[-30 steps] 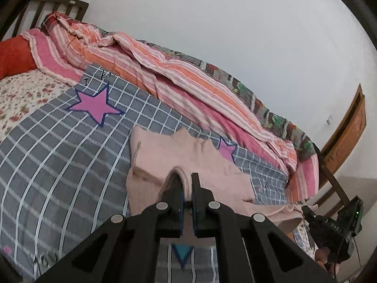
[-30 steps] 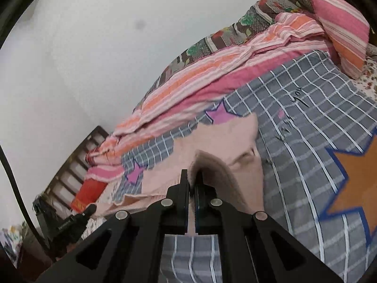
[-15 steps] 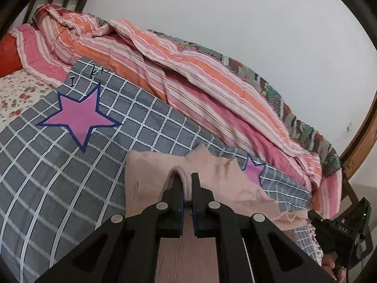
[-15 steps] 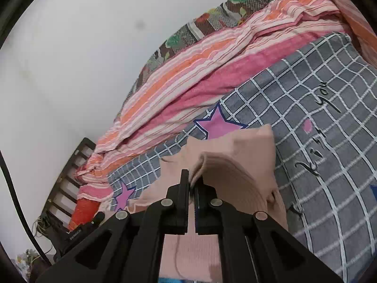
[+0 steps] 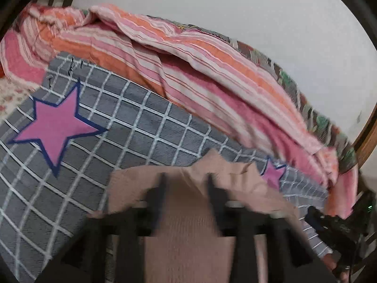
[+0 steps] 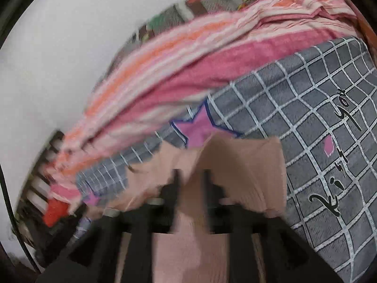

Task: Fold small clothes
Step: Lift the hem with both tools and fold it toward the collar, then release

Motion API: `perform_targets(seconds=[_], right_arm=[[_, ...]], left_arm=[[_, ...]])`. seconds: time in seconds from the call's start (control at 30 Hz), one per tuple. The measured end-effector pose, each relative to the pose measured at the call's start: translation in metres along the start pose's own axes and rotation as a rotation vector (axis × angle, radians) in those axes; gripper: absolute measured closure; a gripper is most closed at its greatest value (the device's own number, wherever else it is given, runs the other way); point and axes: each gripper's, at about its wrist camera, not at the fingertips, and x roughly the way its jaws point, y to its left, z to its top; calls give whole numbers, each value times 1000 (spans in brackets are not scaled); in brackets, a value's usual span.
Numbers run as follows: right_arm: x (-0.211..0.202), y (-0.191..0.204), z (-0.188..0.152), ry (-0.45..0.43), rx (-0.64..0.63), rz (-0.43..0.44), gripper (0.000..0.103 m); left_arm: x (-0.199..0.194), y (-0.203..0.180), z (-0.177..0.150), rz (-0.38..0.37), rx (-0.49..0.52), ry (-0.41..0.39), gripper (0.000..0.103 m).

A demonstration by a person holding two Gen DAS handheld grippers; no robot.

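Both tools have just been opening, and the pink knit garment (image 5: 188, 231) now lies loose between their fingers rather than pinched. In the left wrist view the left tool (image 5: 187, 188) has its two black fingers standing apart, blurred, with the ribbed pink cloth showing in the gap and spreading out to either side over the grey checked blanket (image 5: 132, 127) on the bed. A large magenta star (image 5: 55, 125) with a dark blue outline sits on that blanket to the left, well apart from the garment, and a smaller star (image 5: 272, 173) peeks out just beside the garment's far right edge. Behind runs a rumpled pink and orange striped quilt (image 5: 188, 66), heaped along the wall side of the bed. Over in the right wrist view, the right tool (image 6: 190, 181) is likewise parted, its fingers apart with the pink knit garment (image 6: 235, 165) under and between them; whether the pads still brush the cloth is lost in the blur. The garment's upper layer is doubled over, its far edge touching a magenta star (image 6: 200, 129) on the grey checked blanket (image 6: 306, 108), where black script lettering (image 6: 329, 188) runs along to the right.
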Motion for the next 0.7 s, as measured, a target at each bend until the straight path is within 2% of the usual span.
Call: perform_targets(seconds=[0.03, 0.07, 0.17, 0.27, 0.4, 0.47, 0.6, 0.7], right_arm=[[0, 4, -4, 20, -35, 7, 59], [-3, 7, -8, 19, -68, 19, 59], [-23, 20, -32, -8, -217, -15, 58], [-37, 22, -52, 30, -287, -16, 58], [-61, 6, -82, 77, -297, -6, 58], [-71, -4, -94, 91, -287, -7, 58], [-90, -29, -115, 123, -246, -1, 58], [-92, -41, -124, 155, -204, 24, 55]], left_arm=[[-5, 0, -2, -20, 14, -11, 43], [-11, 0, -5, -42, 25, -21, 40], [-26, 2, -16, -30, 49, -4, 40], [-41, 8, -33, -27, 54, 32, 39], [-66, 16, -62, 1, 80, 60, 38], [-80, 24, -78, 8, 62, 70, 36], [-99, 42, -111, -27, -1, 114, 36], [-99, 48, -130, -89, -42, 161, 36]])
